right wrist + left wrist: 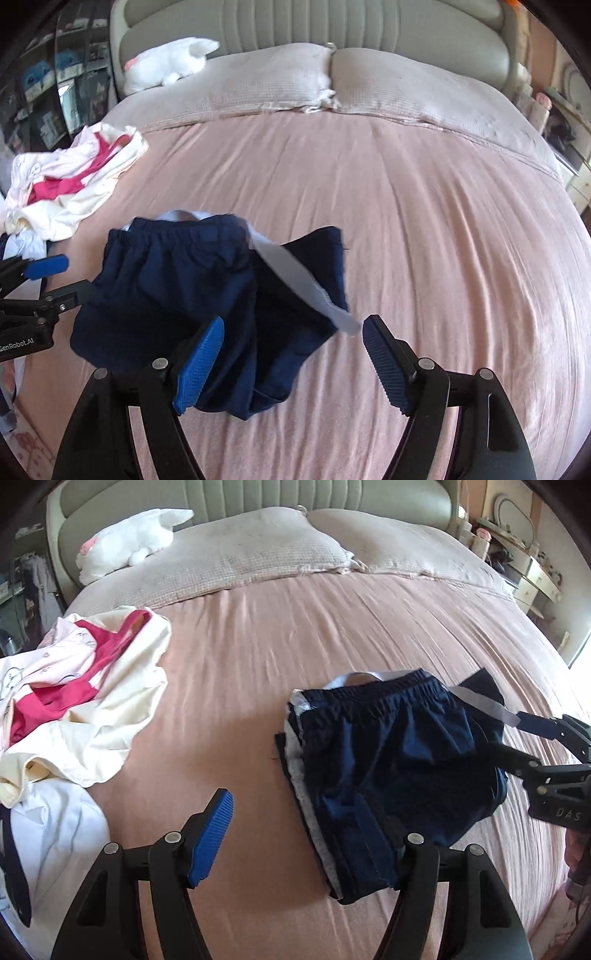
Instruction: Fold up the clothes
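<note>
Right wrist view: soft navy shorts (177,291), white-lined, lie folded on the wrinkled pink bedsheet (424,229), both the left gripper (314,834) and the right gripper (293,360) spread wide, gripping nothing.

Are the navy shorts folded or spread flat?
Folded: the navy shorts lie doubled into a compact bundle on the bed, layered edges showing along one side, a white strip sticking out.

Bed (406,206): pink sheet, creased. Two pale pillows (236,554) side by side at its head, touching, against a grey-green padded headboard (314,26). White plush toy (129,542) lying left of the pillows. Cream dresser (535,579) with cluttered top beyond the right edge.
</note>
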`<state>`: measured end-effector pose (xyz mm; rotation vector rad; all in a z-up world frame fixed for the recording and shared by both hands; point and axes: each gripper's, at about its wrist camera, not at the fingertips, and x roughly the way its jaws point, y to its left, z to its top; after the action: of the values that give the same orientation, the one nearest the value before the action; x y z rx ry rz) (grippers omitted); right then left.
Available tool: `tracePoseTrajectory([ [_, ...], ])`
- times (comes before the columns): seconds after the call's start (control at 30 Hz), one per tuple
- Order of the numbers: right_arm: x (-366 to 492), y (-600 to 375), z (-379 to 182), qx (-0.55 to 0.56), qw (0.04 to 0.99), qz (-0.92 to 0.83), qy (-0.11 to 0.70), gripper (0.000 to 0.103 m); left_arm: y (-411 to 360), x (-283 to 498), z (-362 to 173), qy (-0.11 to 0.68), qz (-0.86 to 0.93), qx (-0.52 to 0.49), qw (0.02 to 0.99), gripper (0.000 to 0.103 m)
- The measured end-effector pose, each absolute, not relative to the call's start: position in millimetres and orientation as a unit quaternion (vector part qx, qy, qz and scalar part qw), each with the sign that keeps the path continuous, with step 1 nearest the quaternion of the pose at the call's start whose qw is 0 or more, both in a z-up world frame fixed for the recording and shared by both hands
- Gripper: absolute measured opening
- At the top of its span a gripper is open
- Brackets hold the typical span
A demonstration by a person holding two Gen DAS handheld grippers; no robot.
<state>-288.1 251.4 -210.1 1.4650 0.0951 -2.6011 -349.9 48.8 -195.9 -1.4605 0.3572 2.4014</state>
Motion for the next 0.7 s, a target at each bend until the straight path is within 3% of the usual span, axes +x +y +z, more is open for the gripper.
tracePoseTrajectory([
  [0.1, -287, 245, -231, 0.527, 0.074, -0.844, 0.066, 0.077, 41, -352, -210, 0.119, 0.827, -0.533, 0.135, 0.068],
  [0.2, -290, 280, -224, 0.531, 0.07, -0.841, -0.071, 0.077, 13, -364, -201, -0.024, 0.821, -0.544, 0.169, 0.068],
  [0.3, -296, 303, -223, 0.519, 0.063, -0.84, -0.148, 0.077, 0, -376, -207, -0.096, 0.808, -0.549, 0.19, 0.068],
  [0.4, -301, 305, -240, 0.537, 0.083, -0.821, -0.175, 0.078, 2, -382, -216, -0.109, 0.8, -0.556, 0.198, 0.065],
  [0.5, -299, 291, -237, 0.529, 0.091, -0.83, -0.155, 0.079, 13, -379, -215, -0.097, 0.799, -0.553, 0.214, 0.06],
  [0.53, -300, 287, -236, 0.529, 0.097, -0.83, -0.149, 0.076, 17, -378, -215, -0.093, 0.797, -0.555, 0.219, 0.047],
  [0.57, -301, 282, -234, 0.529, 0.105, -0.83, -0.145, 0.066, 22, -377, -216, -0.087, 0.796, -0.557, 0.22, 0.039],
  [0.63, -302, 273, -231, 0.529, 0.12, -0.829, -0.134, 0.052, 27, -376, -218, -0.069, 0.8, -0.556, 0.214, 0.033],
  [0.7, -308, 265, -234, 0.528, 0.116, -0.835, -0.104, 0.047, 25, -379, -218, -0.079, 0.8, -0.556, 0.213, 0.029],
])
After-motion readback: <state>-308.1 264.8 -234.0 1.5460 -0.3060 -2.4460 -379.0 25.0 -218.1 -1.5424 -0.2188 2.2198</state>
